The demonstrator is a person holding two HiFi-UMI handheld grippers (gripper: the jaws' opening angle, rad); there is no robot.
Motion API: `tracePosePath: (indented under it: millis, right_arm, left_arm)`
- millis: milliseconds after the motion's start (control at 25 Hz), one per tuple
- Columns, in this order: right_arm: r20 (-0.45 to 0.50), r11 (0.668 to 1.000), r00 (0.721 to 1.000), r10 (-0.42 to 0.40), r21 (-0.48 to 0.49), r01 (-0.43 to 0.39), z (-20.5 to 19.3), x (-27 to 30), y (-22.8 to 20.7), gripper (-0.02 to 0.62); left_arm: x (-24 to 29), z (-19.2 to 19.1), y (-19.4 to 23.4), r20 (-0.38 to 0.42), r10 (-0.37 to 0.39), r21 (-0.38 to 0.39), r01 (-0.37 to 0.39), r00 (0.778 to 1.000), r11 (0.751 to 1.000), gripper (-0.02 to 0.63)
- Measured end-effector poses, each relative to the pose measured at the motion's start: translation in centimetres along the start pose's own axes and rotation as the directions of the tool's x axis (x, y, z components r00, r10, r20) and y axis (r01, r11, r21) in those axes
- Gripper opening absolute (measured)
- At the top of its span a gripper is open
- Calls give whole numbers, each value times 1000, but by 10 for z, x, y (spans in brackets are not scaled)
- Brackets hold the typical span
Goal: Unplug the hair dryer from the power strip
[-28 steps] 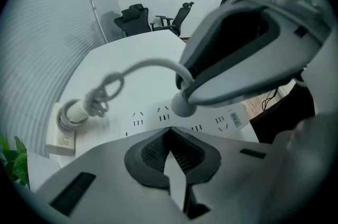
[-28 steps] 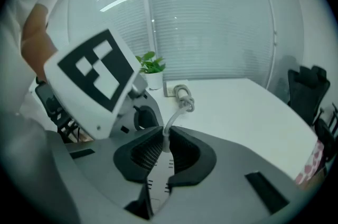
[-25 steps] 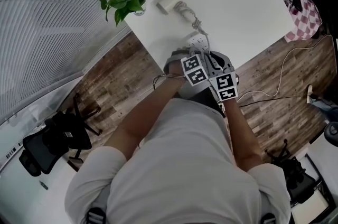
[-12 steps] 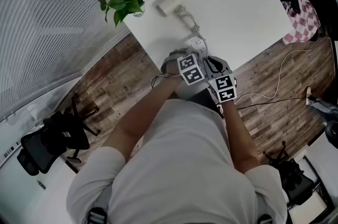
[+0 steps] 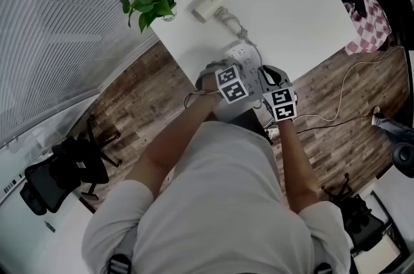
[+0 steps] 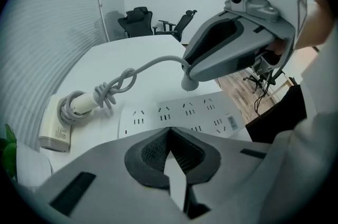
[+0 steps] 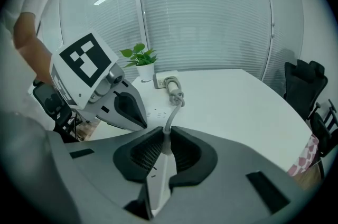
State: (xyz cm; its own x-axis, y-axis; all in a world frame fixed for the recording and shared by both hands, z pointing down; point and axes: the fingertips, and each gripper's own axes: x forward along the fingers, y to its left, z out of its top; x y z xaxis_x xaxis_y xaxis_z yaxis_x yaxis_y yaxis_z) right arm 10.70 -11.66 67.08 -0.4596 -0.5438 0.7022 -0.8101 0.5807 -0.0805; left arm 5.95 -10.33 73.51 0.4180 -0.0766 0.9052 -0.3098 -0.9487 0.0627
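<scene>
Plug (image 6: 188,83) is mostly hidden, clamped in the right gripper (image 7: 166,132); left gripper (image 6: 169,131) closed empty.

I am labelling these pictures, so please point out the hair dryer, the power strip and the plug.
hair dryer (image 6: 53,130): left gripper view, body.
power strip (image 6: 174,117): left gripper view, top face.
plug (image 6: 188,83): left gripper view, lower end.

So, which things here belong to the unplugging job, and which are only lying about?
For the job: hair dryer, its cord, plug held in right gripper, power strip, left gripper.
Lying about: potted plant, office chairs, checked cloth.
</scene>
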Motion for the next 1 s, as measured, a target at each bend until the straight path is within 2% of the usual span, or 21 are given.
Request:
tracePosePath:
  millis: [400,1000]
  right_arm:
    - [-23,999,999,-42,-22,41,4,-4,-26,64]
    - [-94,999,994,-50,-21,49,-32,17,-34,64]
  left_arm:
    - [1,-1,-1,-6,9,16,-9,1000,1000,29]
    - [-1,-1,1,-4,16,21,-16,1000,1000,29]
